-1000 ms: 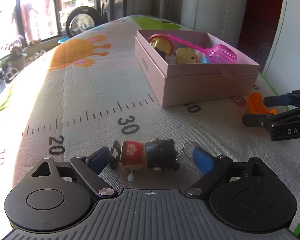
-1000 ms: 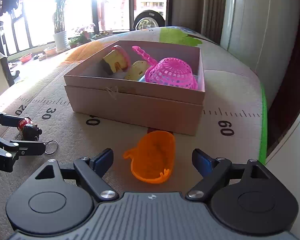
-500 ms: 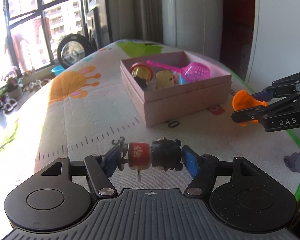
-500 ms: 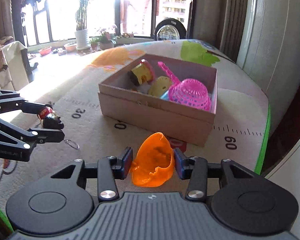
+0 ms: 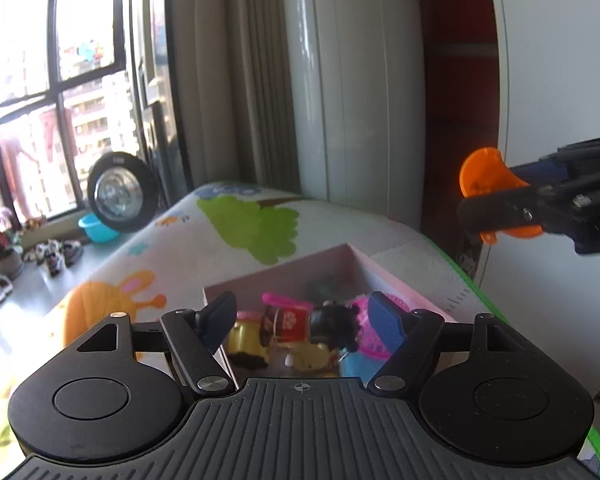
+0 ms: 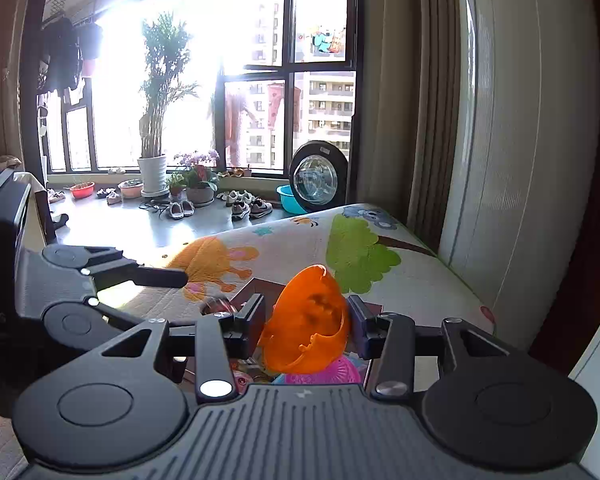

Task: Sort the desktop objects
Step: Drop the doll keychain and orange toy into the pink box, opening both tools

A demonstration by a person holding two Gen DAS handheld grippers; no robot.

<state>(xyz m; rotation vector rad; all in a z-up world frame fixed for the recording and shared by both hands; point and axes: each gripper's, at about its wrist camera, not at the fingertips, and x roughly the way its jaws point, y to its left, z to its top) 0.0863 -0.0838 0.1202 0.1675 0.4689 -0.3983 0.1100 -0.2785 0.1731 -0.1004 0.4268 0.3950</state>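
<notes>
Tongs in your left hand (image 5: 304,322) hang above the pink box (image 5: 404,292), and their jaws are opening. The doll keychain (image 5: 312,326), a small figure with a red patterned body and a black head, lies crosswise between the blue pads (image 5: 384,320). On the right the pad sits just beside the black head; on the left a clear gap separates the pad from the figure's feet, so the pads no longer press on it from both ends. Below it, inside the box, you can see a yellow toy (image 5: 246,338), a pink net scoop (image 5: 370,334) and something blue (image 5: 354,364) in the near corner.

Your right-hand tongs (image 6: 306,322) are pinching the orange plastic scoop (image 6: 308,324): both pads bear on its sides, and its open bowl faces the camera with a small notched lip at the lower rim. It is held in the air over the box, whose contents, including the pink net, show just beneath it. From the left wrist view the same orange piece appears at the upper right, gripped between dark fingers in front of the white wall panel.

The box rests on a tabletop (image 6: 416,284) covered by a cartoon mat with a green tree and an orange animal print. Beyond it are a window (image 6: 284,64), potted plants (image 6: 156,120), shoes on the floor and a round appliance door (image 6: 320,178).
</notes>
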